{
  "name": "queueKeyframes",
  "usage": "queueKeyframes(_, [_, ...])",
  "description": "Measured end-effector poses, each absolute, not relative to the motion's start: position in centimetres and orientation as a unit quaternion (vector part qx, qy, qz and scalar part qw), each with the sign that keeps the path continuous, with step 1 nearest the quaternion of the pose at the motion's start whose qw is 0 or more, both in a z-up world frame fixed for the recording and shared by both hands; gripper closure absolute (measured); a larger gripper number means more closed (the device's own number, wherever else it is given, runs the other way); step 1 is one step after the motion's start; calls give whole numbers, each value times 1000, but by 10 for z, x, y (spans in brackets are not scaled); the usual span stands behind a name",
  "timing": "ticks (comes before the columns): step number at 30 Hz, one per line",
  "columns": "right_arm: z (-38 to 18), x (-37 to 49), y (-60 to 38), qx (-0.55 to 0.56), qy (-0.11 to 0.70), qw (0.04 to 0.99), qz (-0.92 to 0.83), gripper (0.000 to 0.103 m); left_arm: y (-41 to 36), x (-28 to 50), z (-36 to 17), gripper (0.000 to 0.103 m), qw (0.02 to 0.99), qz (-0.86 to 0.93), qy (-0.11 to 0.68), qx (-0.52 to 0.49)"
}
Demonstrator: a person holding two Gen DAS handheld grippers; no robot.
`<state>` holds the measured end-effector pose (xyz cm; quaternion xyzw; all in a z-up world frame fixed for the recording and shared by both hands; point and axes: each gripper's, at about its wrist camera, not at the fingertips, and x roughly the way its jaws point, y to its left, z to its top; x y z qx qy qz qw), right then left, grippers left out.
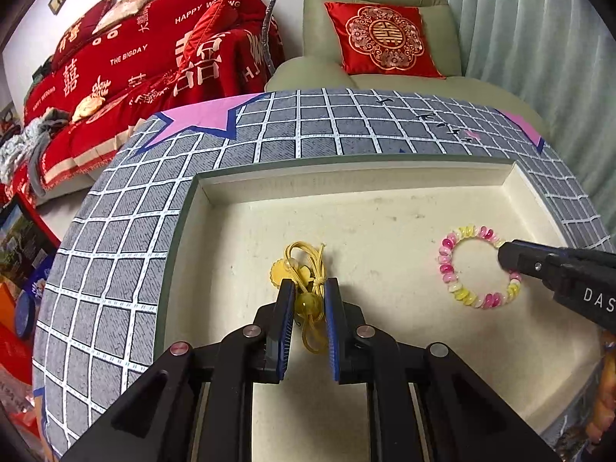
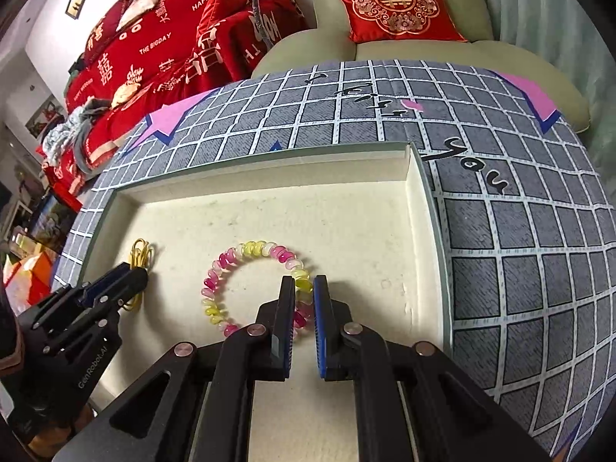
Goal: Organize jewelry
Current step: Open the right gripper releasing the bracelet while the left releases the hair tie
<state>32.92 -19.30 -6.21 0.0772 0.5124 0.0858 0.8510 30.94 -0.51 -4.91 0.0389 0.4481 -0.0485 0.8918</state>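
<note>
A red cover (image 1: 127, 61) printed with white characters lies over the sofa at far left, with a green chair (image 1: 369, 38) and its red cushion (image 1: 385, 40) behind the table. A grey grid cloth (image 1: 115, 231) covers the table, and on it sits a shallow cream tray (image 1: 346, 208) with a low rim.

In the left part of the tray lies a yellow cord charm (image 1: 306, 269), its loops and a flat scalloped disc spread on the tray floor. The left gripper (image 1: 309, 288) points down at it with its fingers narrow, closed on the charm's amber bead and cord, which show between the blue pads.

To the right, well apart from the charm, a bracelet (image 2: 246, 285) of pink, yellow and white beads rests in a ring on the tray floor. The right gripper (image 2: 304, 285) has its fingers drawn nearly together, clamped on the near right side of the bracelet, where yellow and pink beads sit between the pads.

Right of the tray the cloth shows black handwriting and a pink star patch (image 2: 531, 92).
</note>
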Motion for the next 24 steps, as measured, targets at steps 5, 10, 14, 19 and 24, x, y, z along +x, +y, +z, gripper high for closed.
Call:
queueKeyframes(5, [-60,329,-190,72,512,852,85,64,-12,309,-47,78,890,-38,450,61])
queueKeyframes(10, [-46,324,-196,93,495,859,91,58,-11,306,-45,78,892,-40,445,59])
queueKeyframes(14, [-34,319,-205,115,482,864,92,55,-6,305,-43,2,894,-37,445,46])
queueKeyframes(19, [-23,313,-212,131,473,866,92,54,-11,298,-21,0,911,-32,408,51])
queueKeyframes(24, [-11,302,-223,158,463,866,99,34,-11,282,-11,0,919,-32,390,51])
